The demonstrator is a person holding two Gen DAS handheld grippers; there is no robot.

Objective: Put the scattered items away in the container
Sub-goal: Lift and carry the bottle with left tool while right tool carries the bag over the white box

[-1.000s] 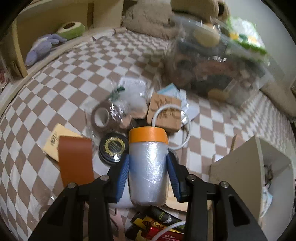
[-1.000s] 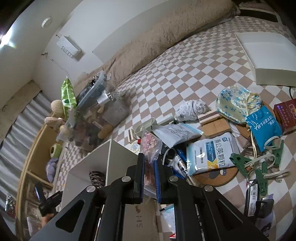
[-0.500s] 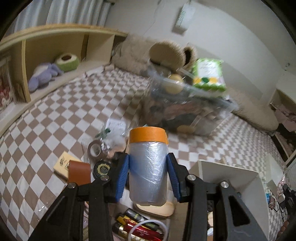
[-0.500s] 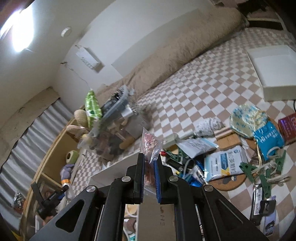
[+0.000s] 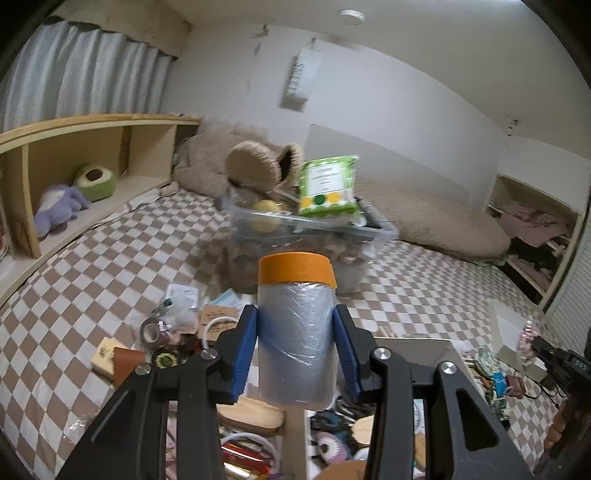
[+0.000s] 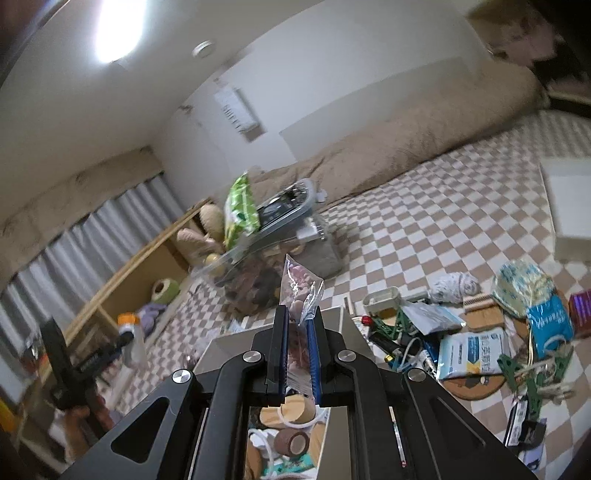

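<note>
Aloft, the left gripper (image 5: 295, 343) clamps a film roll (image 5: 295, 328) upright; the right gripper (image 6: 297, 345) pinches a clear packet (image 6: 300, 295).

Shelf (image 5: 92, 125): wooden, against the curtained wall
Plush toys: purple plush (image 5: 59, 206) lay beside green round plush (image 5: 96, 180) on the shelf
Curtain (image 5: 74, 81): grey, pleated
Ceiling light (image 6: 118, 33): glowed bright

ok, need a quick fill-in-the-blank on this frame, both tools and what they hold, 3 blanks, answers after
1. The roll of clear film clamped in the left tool has a band of ____ tape at its top.
2. The right tool pinches a small clear ____ of pinkish pieces.
3. Under the right tool, the open white box already holds a brown tape roll, so it is not ____.

Missing words: orange; bag; empty
</note>
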